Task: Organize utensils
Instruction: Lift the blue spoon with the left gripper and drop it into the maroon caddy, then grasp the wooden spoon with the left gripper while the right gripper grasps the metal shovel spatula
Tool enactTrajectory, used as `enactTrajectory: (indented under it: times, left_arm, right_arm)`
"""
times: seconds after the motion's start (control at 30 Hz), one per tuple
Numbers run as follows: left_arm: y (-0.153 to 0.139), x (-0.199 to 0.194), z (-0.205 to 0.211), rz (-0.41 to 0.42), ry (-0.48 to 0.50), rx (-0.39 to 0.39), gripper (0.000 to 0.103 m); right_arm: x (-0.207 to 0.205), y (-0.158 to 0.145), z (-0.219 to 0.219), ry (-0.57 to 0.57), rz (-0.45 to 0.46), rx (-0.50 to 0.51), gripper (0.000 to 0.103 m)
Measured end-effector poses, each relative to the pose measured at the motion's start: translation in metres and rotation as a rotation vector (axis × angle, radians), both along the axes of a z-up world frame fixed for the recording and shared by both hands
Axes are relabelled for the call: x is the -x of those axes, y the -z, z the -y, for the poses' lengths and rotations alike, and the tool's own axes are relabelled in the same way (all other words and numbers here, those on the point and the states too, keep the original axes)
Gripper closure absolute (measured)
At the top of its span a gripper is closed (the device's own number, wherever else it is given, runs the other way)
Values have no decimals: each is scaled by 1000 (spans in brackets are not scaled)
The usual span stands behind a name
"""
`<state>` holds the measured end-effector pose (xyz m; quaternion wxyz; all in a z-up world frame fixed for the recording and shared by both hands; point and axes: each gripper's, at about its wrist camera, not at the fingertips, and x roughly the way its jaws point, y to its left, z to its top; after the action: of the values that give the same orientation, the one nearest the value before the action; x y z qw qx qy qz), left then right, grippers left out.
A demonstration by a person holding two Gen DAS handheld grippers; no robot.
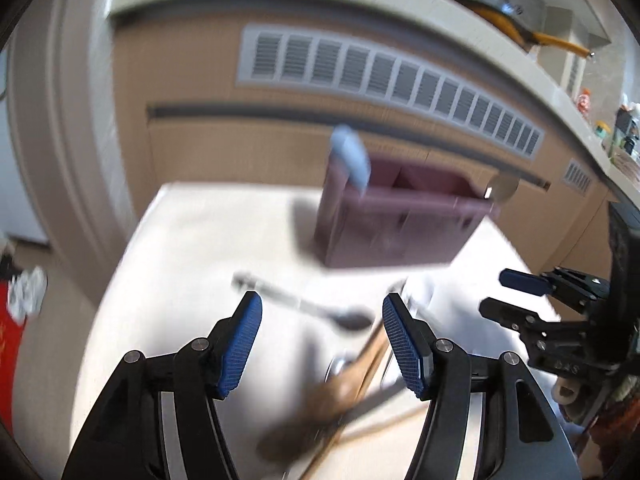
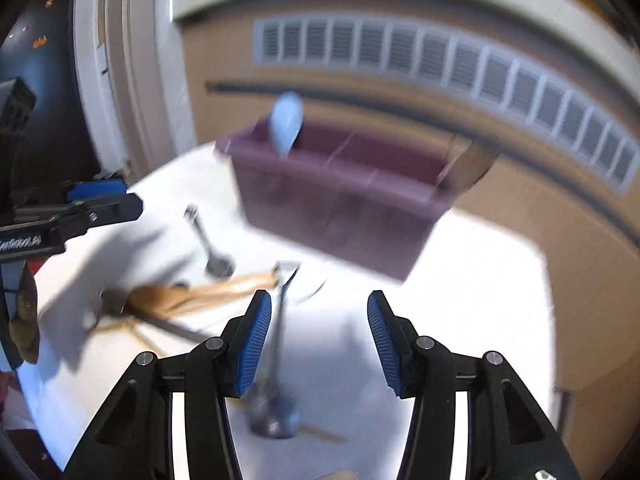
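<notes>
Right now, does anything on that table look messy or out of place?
Yes. Loose utensils lie crossed on the white table in front of the purple caddy: a metal spoon and a wooden spoon. Only the blue utensil clearly stands inside.

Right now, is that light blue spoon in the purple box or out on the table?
In. The light blue spoon stands in one end of the purple box, poking above its rim.

One purple caddy (image 1: pixel 400 216) holds one blue utensil (image 1: pixel 352 156); one metal spoon (image 1: pixel 304 304) and one wooden spoon (image 1: pixel 352 380) lie loose; blur hides the rest.
</notes>
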<state>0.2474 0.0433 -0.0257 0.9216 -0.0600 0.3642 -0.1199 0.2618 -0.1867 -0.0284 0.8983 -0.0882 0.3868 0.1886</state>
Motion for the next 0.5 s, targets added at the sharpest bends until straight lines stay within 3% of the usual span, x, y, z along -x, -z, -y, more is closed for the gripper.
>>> enactTrajectory:
  times: [0.2,0.27,0.4,0.5]
  left_arm:
    - [32,13,-11,-77,19,2,43]
    - [36,13,-8,-94,44,17,49]
    - [41,9,4,-126,128,49,54]
    - [41,-2,19,-143,171,25,56]
  right_arm:
    - [-17,28,-23,1,-116,30,55]
    - [-22,35,-30,0,-159,59,55]
    - [-15,35,-23,-3,-157,32,60]
    - [-7,28,-7,4,-122,-28,62]
